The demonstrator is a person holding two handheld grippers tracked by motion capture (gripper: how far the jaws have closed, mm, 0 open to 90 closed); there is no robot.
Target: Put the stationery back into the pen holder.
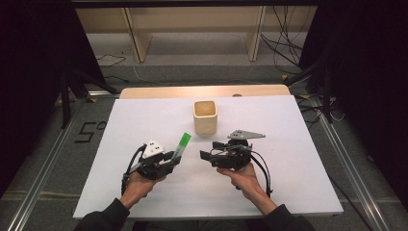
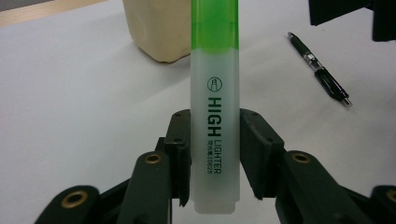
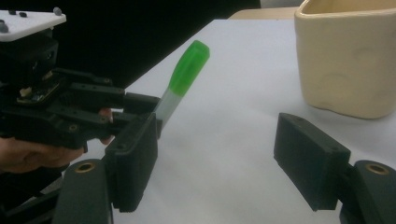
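A: What is seen of the surface and the room?

B: In the high view, a white desk (image 1: 144, 120) is shown at the centre of the frame, with a strip of bare wood at its far edge. Grey floor, metal rails and cables are seen around it, dark curtains at both sides, and a pale shelf unit along the top. A cream cup (image 1: 205, 117) stands just above the middle. In the left gripper view, a black pen (image 2: 319, 70) lies on the desk at the upper right.

A: How are the hands posed?

B: Both forearms come in from the bottom edge. The left gripper (image 1: 169, 159) is held low, left of centre, angled up and right towards the cup. A highlighter (image 2: 215, 116) is pinched between its pads, green cap outermost. The right gripper (image 1: 208, 150) is held right of centre, pointing left towards the highlighter, jaws spread with nothing between them.
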